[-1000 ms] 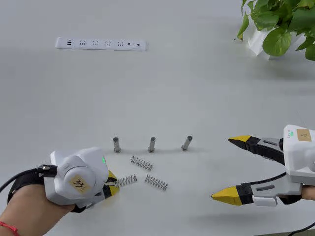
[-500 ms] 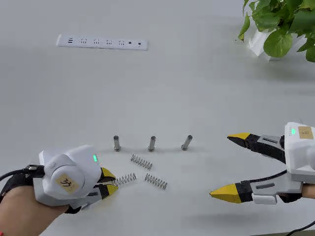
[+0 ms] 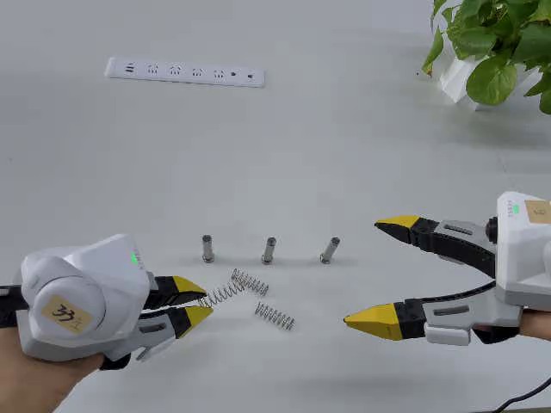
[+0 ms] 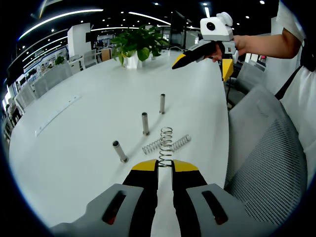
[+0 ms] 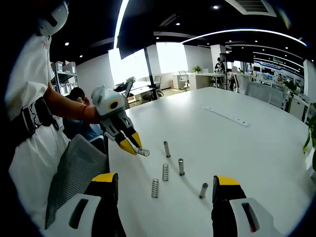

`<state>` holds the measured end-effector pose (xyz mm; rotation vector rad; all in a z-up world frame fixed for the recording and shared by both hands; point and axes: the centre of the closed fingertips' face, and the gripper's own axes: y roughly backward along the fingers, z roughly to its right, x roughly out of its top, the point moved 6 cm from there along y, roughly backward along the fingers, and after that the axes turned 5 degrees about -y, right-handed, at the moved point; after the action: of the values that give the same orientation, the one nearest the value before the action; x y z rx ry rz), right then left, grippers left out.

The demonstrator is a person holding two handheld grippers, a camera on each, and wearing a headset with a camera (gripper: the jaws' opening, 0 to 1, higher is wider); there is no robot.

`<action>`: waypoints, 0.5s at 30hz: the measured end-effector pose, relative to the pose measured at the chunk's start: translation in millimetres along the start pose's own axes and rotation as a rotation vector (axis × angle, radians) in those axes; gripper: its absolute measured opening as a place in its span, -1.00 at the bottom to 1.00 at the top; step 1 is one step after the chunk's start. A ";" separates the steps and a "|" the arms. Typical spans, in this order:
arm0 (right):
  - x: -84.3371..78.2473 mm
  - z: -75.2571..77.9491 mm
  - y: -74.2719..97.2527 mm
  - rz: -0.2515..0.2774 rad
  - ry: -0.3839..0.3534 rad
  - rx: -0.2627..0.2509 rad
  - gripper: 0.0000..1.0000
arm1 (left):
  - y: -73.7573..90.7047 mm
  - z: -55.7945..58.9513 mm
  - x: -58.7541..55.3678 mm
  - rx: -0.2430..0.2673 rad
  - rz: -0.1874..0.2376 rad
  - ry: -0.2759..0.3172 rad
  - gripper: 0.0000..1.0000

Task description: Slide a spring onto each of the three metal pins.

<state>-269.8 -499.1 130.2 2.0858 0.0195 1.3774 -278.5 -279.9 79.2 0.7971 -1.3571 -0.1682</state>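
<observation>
**Counter** [image 3: 344,155]: smooth, matt, pale grey-white surface, with no marks around the work.

**Left gripper** [image 3: 205,301]: white moulded body and black jaws ending in pointed yellow tips. The jaws are drawn almost together and pinch one end of the held spring [image 3: 219,295]. This is a thin, bright steel coil with open turns. It projects forward from the tips toward the row of pins, and in the left gripper view it runs straight out along the jaw line. Whether its free end touches the counter cannot be told.

**Right gripper** [image 3: 362,272]: same build. The jaws are spread wide with nothing between them. It hovers to the right of the parts, well apart from them, with its tips pointing their way.

**Pins:** the left pin [image 3: 207,249], centre pin [image 3: 269,250] and right pin [image 3: 330,249] stand on end in a row, evenly spaced and apart from one another. Each is a short, dull grey metal cylinder that appears slightly broader at the foot. None carries a spring.

**Loose springs:** the middle spring [image 3: 250,281] lies flat on the counter just in front of the centre pin, close beside the free end of the held spring. The near spring [image 3: 275,316] lies flat nearer the person, apart from the other two. Both are the same fine wire coil.

**Surroundings:** a long, flat white power strip [image 3: 185,72] lies at the far side of the counter. A glossy green leafy plant [image 3: 495,39] in a white pot [image 3: 461,82] stands at the far right corner.
</observation>
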 end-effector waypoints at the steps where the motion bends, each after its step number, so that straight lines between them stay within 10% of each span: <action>1: 3.1 -2.5 -1.8 0.008 -0.003 0.009 0.49 | 0.9 -0.1 3.1 0.002 0.014 0.007 -0.87; 15: 43.3 -25.4 -32.5 0.171 -0.174 0.088 -0.28 | 10.2 3.9 51.0 0.012 0.213 0.054 -0.87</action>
<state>-261.0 -445.8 155.9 2.3192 -0.1768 1.3081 -273.0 -301.7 126.2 0.6571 -1.3827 0.0285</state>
